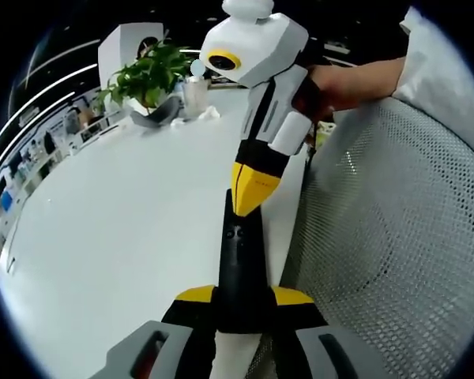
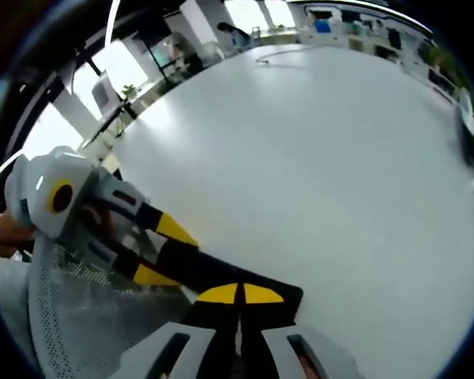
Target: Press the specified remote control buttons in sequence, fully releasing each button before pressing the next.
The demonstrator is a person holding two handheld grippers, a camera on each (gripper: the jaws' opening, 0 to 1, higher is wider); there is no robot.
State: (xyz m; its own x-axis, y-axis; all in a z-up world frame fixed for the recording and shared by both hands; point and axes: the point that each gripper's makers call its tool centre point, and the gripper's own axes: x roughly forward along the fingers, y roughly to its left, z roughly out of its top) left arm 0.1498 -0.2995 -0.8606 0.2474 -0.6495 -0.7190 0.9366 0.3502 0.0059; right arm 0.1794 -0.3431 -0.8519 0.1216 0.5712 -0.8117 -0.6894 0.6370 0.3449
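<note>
One black remote [image 1: 238, 260] at my left view's centre, clamped in my left gripper [image 1: 238, 304]; right gripper [image 1: 251, 197], jaws together, tip down touching it. One plant [image 1: 146, 75] upper left.

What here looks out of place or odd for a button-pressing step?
Nothing is spilled or damaged. The remote is clamped in the left gripper off the white table, with the right gripper tip closed on it, above a mesh chair.

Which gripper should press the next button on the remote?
Right. The right gripper has its jaws shut into a single tip poised at the button face of the black remote, so it looks ready to press. The left gripper is clamped around the remote's near end, holding it, so it isn't free.
</note>
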